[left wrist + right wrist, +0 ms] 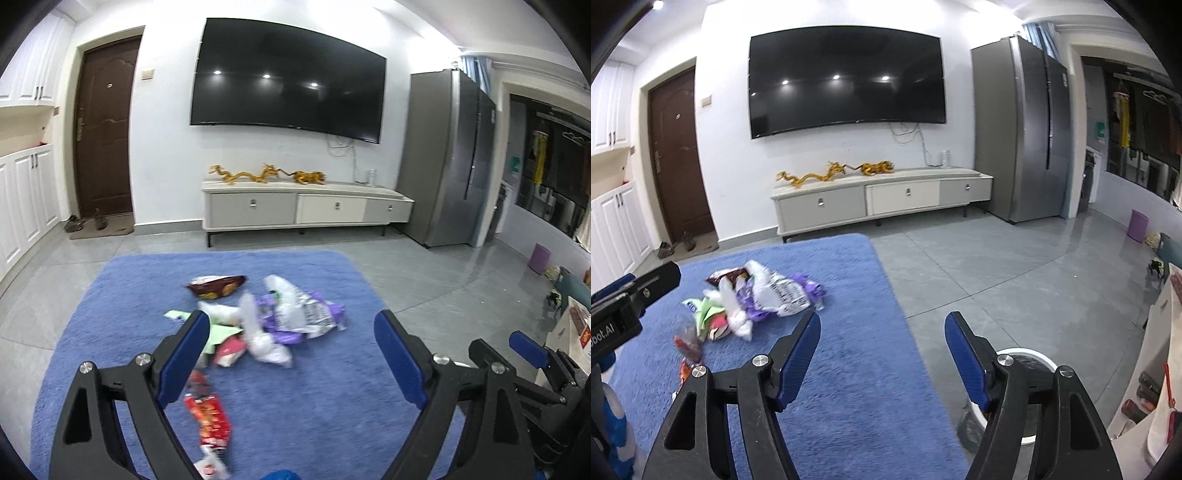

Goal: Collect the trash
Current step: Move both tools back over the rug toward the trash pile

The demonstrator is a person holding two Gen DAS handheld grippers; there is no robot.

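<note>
A pile of trash (pixel 266 321) lies on the blue rug (pixel 314 406): a brown snack bag (pixel 216 286), clear and white plastic bags, purple wrappers (pixel 317 314), green paper, and a red wrapper (pixel 208 417) nearer to me. My left gripper (pixel 291 332) is open and empty, held above the near side of the pile. My right gripper (pixel 882 332) is open and empty, over the rug's right edge, to the right of the pile (pixel 757 299). A white round bin (pixel 1030 373) stands on the floor below the right gripper.
A low white TV cabinet (pixel 306 206) stands beyond the rug under a wall TV (pixel 288 77). A grey fridge (pixel 450 158) stands at the right. A purple bin (pixel 1137 225) stands far right. A brown door (pixel 105 129) and white cupboards are at the left. Grey tiled floor surrounds the rug.
</note>
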